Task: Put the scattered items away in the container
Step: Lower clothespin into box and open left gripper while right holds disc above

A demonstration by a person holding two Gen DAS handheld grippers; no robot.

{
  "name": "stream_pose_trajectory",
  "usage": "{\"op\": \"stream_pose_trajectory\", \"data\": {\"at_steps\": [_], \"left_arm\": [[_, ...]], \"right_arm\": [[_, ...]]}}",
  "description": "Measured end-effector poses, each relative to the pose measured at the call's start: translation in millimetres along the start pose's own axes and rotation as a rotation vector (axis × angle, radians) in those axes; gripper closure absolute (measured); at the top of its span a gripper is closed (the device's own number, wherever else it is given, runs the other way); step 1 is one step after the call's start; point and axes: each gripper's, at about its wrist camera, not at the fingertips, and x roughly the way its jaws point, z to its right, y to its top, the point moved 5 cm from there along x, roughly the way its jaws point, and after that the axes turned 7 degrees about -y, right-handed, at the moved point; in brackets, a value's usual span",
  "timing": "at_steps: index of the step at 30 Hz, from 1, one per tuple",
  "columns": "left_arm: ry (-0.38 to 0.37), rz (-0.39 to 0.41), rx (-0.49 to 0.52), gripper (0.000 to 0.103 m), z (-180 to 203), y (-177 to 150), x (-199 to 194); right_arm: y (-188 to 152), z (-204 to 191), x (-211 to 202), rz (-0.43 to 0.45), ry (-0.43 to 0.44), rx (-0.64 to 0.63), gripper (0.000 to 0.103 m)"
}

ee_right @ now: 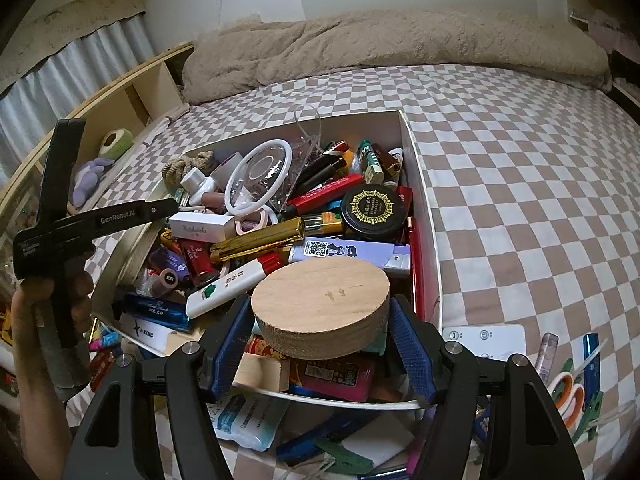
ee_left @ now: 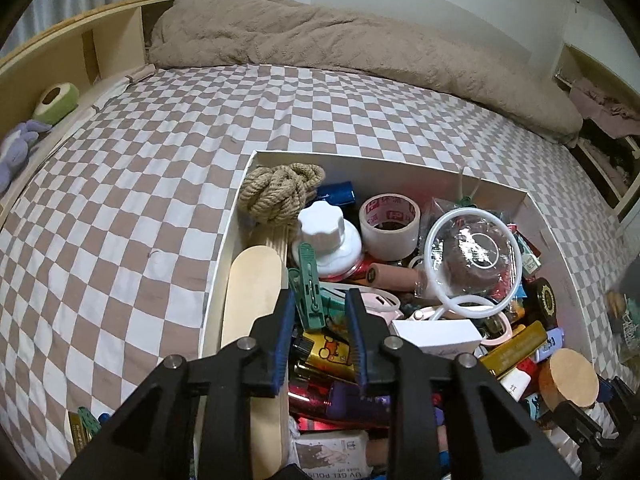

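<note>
A white cardboard box (ee_left: 224, 240) (ee_right: 420, 184) sits on a checkered bed, heaped with small items. My right gripper (ee_right: 322, 344) is shut on a round wooden disc (ee_right: 320, 304) and holds it over the box's near end; the disc also shows in the left wrist view (ee_left: 568, 378). My left gripper (ee_left: 318, 344) is open over the box's left side, with a green clothespin (ee_left: 310, 288) lying between and beyond its fingertips, untouched as far as I can see. The left gripper's body shows in the right wrist view (ee_right: 80, 220), held by a hand.
The box holds a rope bundle (ee_left: 280, 192), a tape roll (ee_left: 390, 224), a white ring (ee_left: 474, 256), lighters and tubes. Loose on the bed near the box: orange scissors (ee_right: 568, 396), a white remote (ee_right: 484, 336), a blue packet (ee_right: 248, 416), green clips (ee_right: 344, 456). A beige blanket (ee_left: 320, 40) lies beyond.
</note>
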Motion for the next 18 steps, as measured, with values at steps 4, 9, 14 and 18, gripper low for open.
{"op": "stream_pose_trajectory", "data": {"at_steps": [4,9,14,18], "left_arm": [[-0.081,-0.024,-0.036,0.077,1.0,-1.8,-2.1],[-0.174,-0.050,-0.074,0.076,5.8,-2.0,-6.1],[-0.149,-0.055,-0.063,0.076,7.7,-0.6,-5.3],[-0.089,-0.051,-0.061,0.056,6.1,-1.0,4.0]], "right_arm": [[0.9,2.1,-1.6,0.008,0.018,0.019,0.034],[2.0,3.6,-2.2,0.011,0.036,0.038,0.034],[1.0,3.1,-1.9,0.009,0.034,0.038,0.034],[0.9,2.2,-0.6,0.006,0.032,0.035,0.034]]}}
